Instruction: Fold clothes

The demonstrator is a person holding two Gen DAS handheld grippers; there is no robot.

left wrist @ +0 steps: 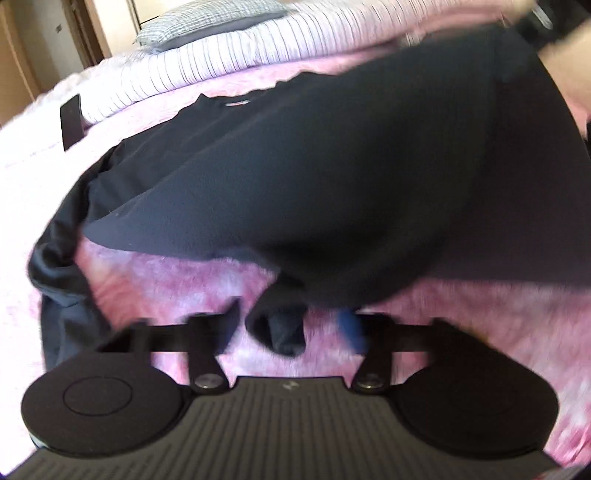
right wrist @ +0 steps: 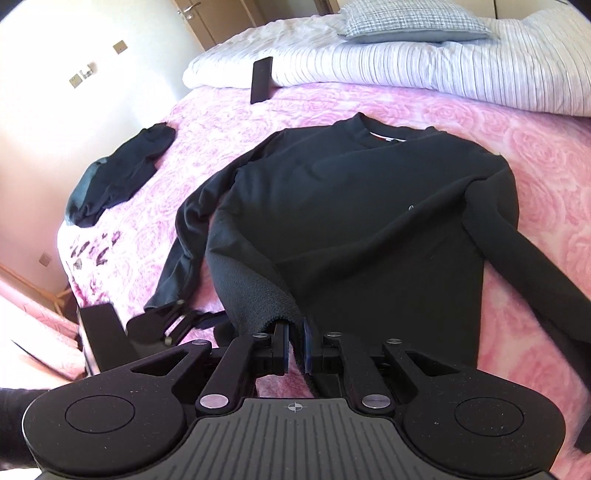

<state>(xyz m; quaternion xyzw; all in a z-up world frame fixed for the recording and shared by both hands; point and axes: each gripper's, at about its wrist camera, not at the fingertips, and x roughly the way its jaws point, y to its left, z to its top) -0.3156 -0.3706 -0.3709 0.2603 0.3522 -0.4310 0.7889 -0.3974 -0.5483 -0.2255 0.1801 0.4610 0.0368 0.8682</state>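
A black long-sleeved sweater (right wrist: 369,206) lies on the pink rose-patterned blanket (right wrist: 229,125), collar toward the pillows. My right gripper (right wrist: 295,349) is shut on its lower left hem, which is raised and folded so the grey inner side shows. The right sleeve crosses toward the lower right. In the blurred left wrist view the sweater (left wrist: 314,177) hangs raised over the blanket. My left gripper (left wrist: 290,325) is open, its fingers wide apart, with a dark fold of fabric (left wrist: 277,328) between them that touches neither. The left gripper (right wrist: 166,321) also shows beside the left sleeve's cuff.
A dark garment pile (right wrist: 118,173) lies near the bed's left edge. A black phone-like slab (right wrist: 262,79) leans against the striped duvet (right wrist: 461,74), with a checked pillow (right wrist: 413,22) behind. A person's hand (left wrist: 565,62) is blurred at the top right.
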